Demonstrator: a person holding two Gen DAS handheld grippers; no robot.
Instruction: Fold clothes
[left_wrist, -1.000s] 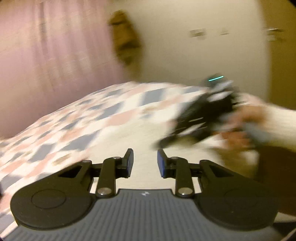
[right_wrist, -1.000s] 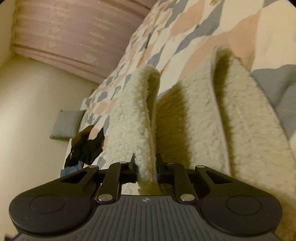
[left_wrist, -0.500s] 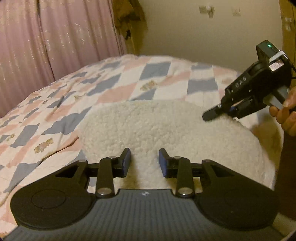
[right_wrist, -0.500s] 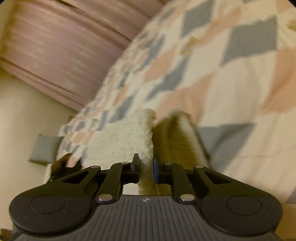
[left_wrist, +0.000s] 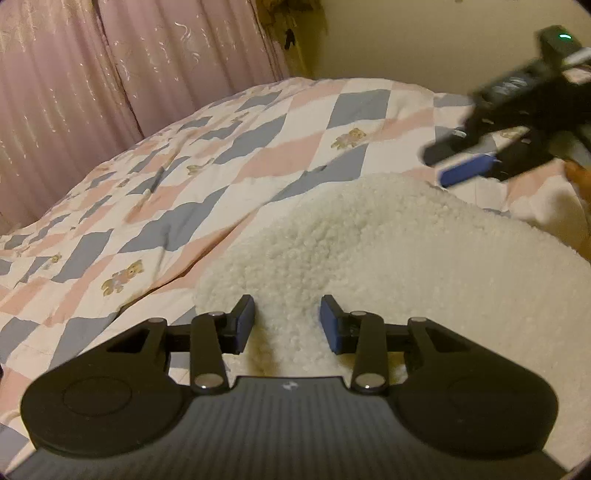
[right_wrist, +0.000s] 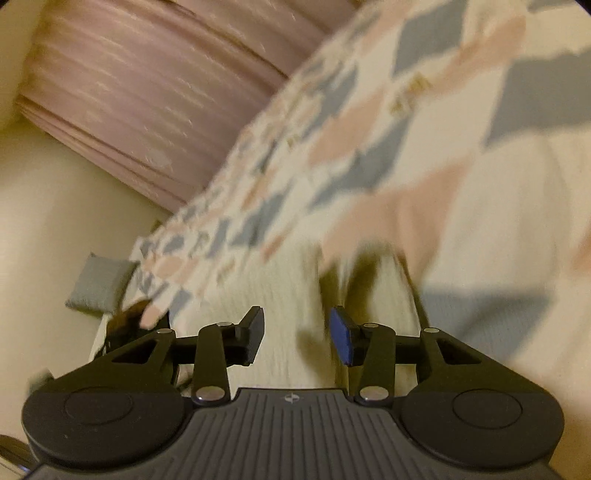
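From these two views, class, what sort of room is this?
Most likely a bedroom: a bed under a patchwork quilt, pink curtains behind it, and a fleece garment lying on top.

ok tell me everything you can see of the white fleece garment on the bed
The fleece garment is cream-white with a curly, sherpa-like pile, thick and soft-looking. It lies in a rounded heap on the checked quilt, which shows pink, grey and white diamonds with small teddy bears. The left gripper is open, its fingers straddling the near edge. The right gripper hangs open beyond the far side, apart from it. The right wrist view is blurred; the fleece lies behind those open fingers.
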